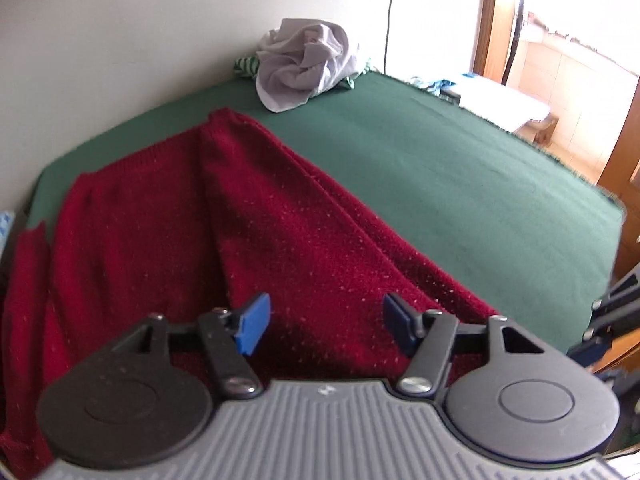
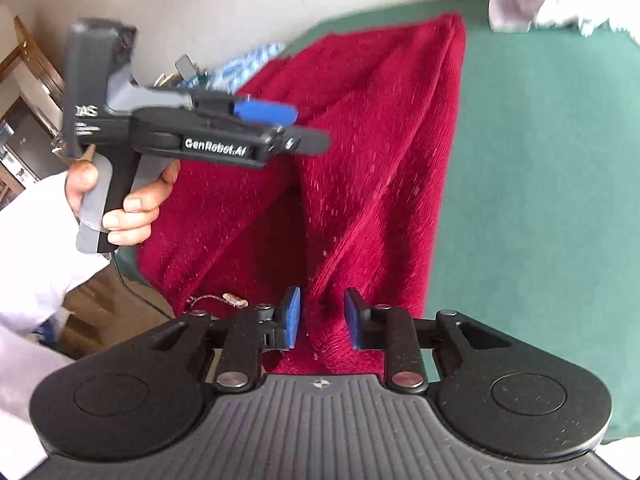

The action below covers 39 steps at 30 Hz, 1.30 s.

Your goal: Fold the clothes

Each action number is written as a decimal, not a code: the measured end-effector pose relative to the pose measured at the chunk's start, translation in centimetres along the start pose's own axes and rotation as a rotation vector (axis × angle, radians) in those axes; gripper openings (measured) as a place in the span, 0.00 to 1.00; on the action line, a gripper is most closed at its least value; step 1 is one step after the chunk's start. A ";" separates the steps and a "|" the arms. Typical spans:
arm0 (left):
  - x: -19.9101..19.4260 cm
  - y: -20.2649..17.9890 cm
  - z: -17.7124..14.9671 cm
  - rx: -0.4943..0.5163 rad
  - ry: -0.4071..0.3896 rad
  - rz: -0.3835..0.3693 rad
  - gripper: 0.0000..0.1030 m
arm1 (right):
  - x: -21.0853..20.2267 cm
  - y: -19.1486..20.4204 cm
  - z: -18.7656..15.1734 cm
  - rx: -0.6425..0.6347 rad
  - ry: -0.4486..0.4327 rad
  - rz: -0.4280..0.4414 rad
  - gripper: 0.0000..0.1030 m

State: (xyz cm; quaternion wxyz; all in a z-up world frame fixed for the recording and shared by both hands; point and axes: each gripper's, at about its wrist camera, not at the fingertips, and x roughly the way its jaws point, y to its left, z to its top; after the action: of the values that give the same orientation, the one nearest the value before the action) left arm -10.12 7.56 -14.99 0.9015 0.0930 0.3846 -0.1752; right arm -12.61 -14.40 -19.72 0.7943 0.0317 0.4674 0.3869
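A dark red knitted sweater (image 1: 280,220) lies partly folded on a green cover (image 1: 440,180). One flap is laid over its body, leaving a long ridge. My left gripper (image 1: 324,324) hovers over the near part of the sweater, open, with nothing between its blue pads. In the right wrist view the same sweater (image 2: 380,140) runs away from me. My right gripper (image 2: 322,316) stands open low over its near hem, fabric showing in the gap and the pads not pressing on it. The left gripper (image 2: 296,128) appears there side-on, held by a hand (image 2: 132,208).
A crumpled pile of white clothes (image 1: 304,64) sits at the far edge by the wall, with a green-and-white striped garment (image 1: 246,66) behind it. Bare green cover (image 2: 540,160) stretches right of the sweater. A small tag on a string (image 2: 234,300) lies at the hem. A white sleeve (image 2: 32,248) is at left.
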 end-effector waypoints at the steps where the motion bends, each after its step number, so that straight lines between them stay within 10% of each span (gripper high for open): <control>1: 0.7 -0.2 -0.1 -0.007 0.015 -0.002 0.62 | 0.4 -0.1 0.0 -0.012 0.005 -0.008 0.19; 14: 1.5 -2.4 -1.1 -0.093 0.007 0.077 0.61 | -0.4 -0.9 -0.7 -0.091 0.064 -0.045 0.10; 21: -2.0 -2.2 -2.6 -0.150 -0.010 0.119 0.65 | -0.3 -3.5 1.5 0.064 -0.077 0.045 0.30; 24: -2.7 -2.0 -3.2 -0.170 0.000 0.143 0.66 | 1.9 -4.7 2.6 0.151 -0.091 0.077 0.28; 27: -3.2 -1.9 -3.6 -0.187 0.011 0.162 0.68 | 3.4 -5.5 3.2 0.216 -0.085 0.129 0.04; 32: -4.5 -2.0 -4.0 -0.209 -0.007 0.168 0.72 | -0.8 -4.3 3.7 0.133 -0.185 0.112 0.04; 39: -4.6 -3.6 -2.5 -0.144 -0.038 0.139 0.73 | 2.2 -5.5 2.6 0.176 -0.073 0.015 0.08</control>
State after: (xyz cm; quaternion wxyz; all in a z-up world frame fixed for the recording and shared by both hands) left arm -16.14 6.13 -13.54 0.9230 0.0510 0.3716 -0.0857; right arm -6.83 -16.00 -22.09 0.8022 0.1188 0.4698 0.3489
